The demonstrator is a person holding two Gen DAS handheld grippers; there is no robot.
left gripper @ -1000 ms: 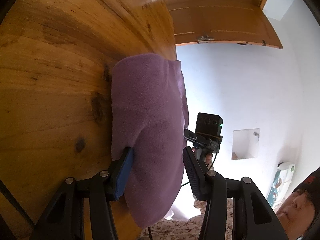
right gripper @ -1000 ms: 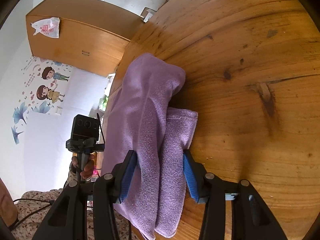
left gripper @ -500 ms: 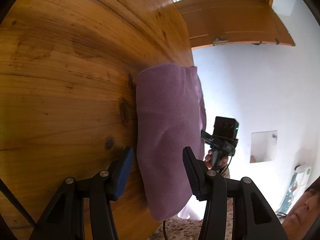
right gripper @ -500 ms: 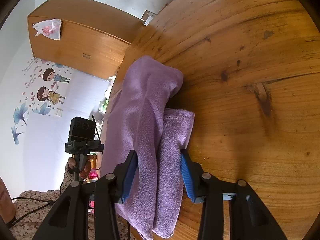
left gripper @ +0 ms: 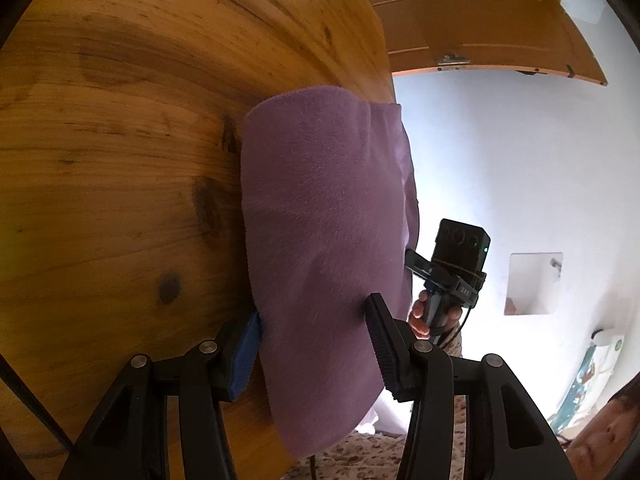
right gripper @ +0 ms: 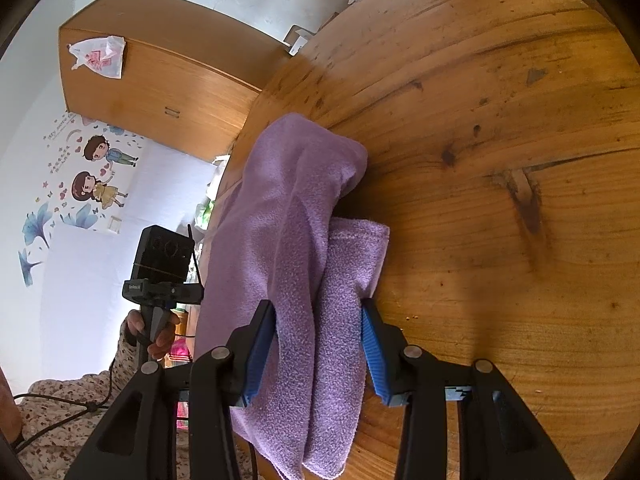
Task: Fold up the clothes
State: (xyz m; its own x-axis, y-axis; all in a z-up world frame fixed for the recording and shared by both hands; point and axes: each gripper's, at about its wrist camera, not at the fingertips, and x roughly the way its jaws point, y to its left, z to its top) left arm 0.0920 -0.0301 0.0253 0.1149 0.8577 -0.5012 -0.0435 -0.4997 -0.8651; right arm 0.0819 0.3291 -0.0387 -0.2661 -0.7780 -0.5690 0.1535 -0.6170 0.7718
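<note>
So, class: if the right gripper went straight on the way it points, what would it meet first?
The purple cloth: it already lies between the right gripper's fingers and stretches ahead along the table. Whether the pads touch it is unclear.

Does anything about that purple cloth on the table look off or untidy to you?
Yes. The purple cloth hangs partly off the wooden table edge, and its layers sit uneven: one bunched fold rides over a flatter flap. Nothing looks torn or spilled.

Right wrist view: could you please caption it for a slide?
Right gripper straddles a folded purple cloth at the edge of a wooden table.
</note>
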